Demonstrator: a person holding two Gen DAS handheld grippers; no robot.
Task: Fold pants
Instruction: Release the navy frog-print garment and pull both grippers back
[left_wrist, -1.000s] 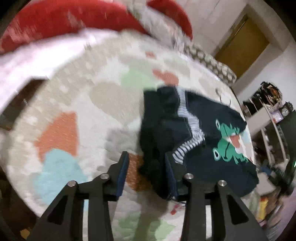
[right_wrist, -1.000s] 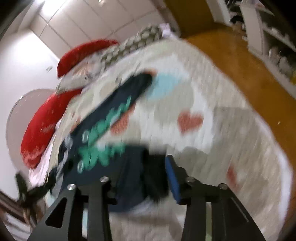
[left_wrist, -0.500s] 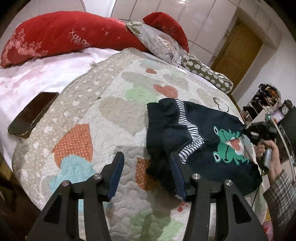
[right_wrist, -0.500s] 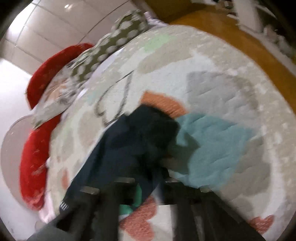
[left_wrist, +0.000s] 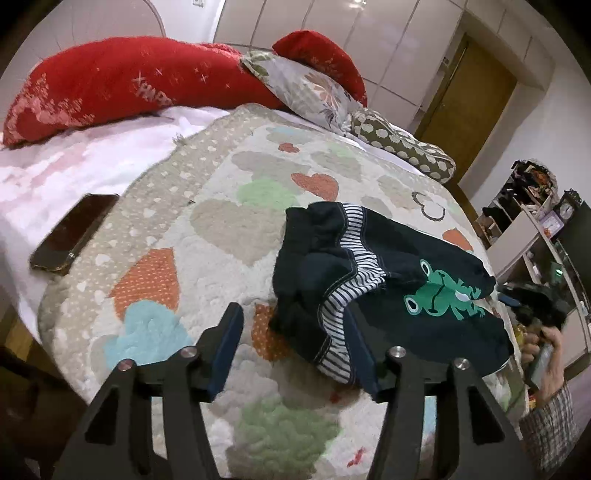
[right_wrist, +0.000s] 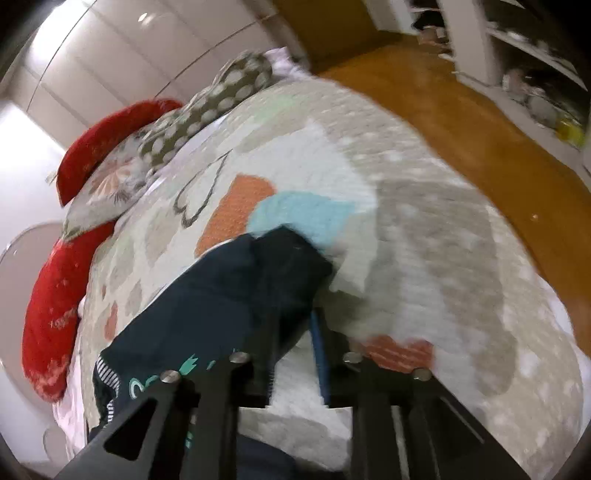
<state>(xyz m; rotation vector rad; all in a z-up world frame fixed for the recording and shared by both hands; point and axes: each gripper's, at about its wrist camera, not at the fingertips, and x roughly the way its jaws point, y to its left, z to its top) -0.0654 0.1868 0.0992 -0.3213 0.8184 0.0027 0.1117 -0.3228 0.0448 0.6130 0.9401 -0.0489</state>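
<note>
**Pants on the quilt, one end pinched**

Left wrist view: the left gripper (left_wrist: 291, 343) gapes wide, holding nothing, beside the navy pants (left_wrist: 376, 280) (frog print up) lying on the heart-patterned quilt (left_wrist: 221, 229).

Right wrist view: the right gripper (right_wrist: 291, 332) clamps the pants' leg end.

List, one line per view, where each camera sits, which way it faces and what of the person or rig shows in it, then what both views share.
Left wrist: on the left gripper, low over the quilt, facing the red pillows and a door; its open fingers, plus the person's right hand.
Right wrist: on the right gripper, facing the spotted pillow and wooden floor; its fingers show, blurred.
Shared: navy frog-print pants, quilt, pillows.
</note>
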